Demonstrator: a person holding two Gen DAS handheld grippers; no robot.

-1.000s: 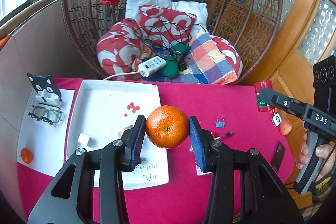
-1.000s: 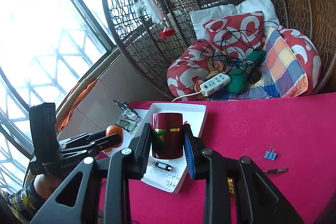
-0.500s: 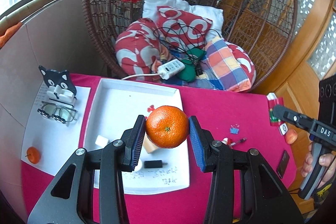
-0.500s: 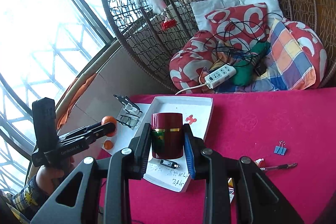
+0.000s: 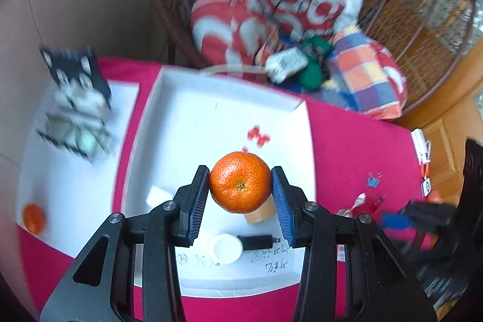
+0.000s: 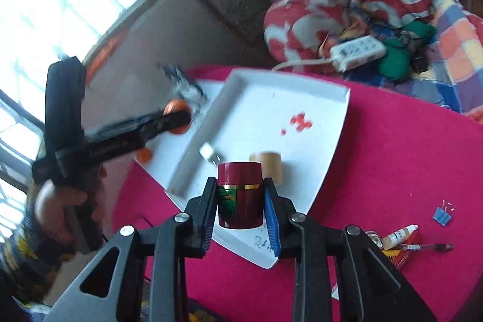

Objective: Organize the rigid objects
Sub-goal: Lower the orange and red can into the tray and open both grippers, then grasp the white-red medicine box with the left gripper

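Note:
My left gripper [image 5: 240, 189] is shut on an orange tangerine [image 5: 240, 182], hanging above the near part of a white tray [image 5: 169, 86] on the red tablecloth. In the tray lie a tan block [image 5: 261, 212], a white round cap [image 5: 226, 248], a small black stick [image 5: 256, 242] and a white cube [image 5: 158, 195]. My right gripper [image 6: 240, 195] is shut on a dark red jar [image 6: 240, 195] with a gold band, above the tray's [image 6: 341, 122] near corner. In the right wrist view the left gripper [image 6: 178, 116] shows from the side with the tangerine [image 6: 176, 107].
Left of the tray, a white sheet [image 5: 60, 171] bears a black cat-shaped stand [image 5: 75, 71], glasses [image 5: 75, 138] and a second tangerine [image 5: 33, 218]. On the cloth at the right lie a blue binder clip [image 6: 442, 216], a small bottle [image 6: 400, 233] and a pen [image 6: 425, 246]. A wicker chair with cushions [image 5: 271, 11] stands behind.
Both grippers have sunk toward the table and tipped further down, each keeping its hold. The tray now looks larger and closer, and both views are blurred by the motion.

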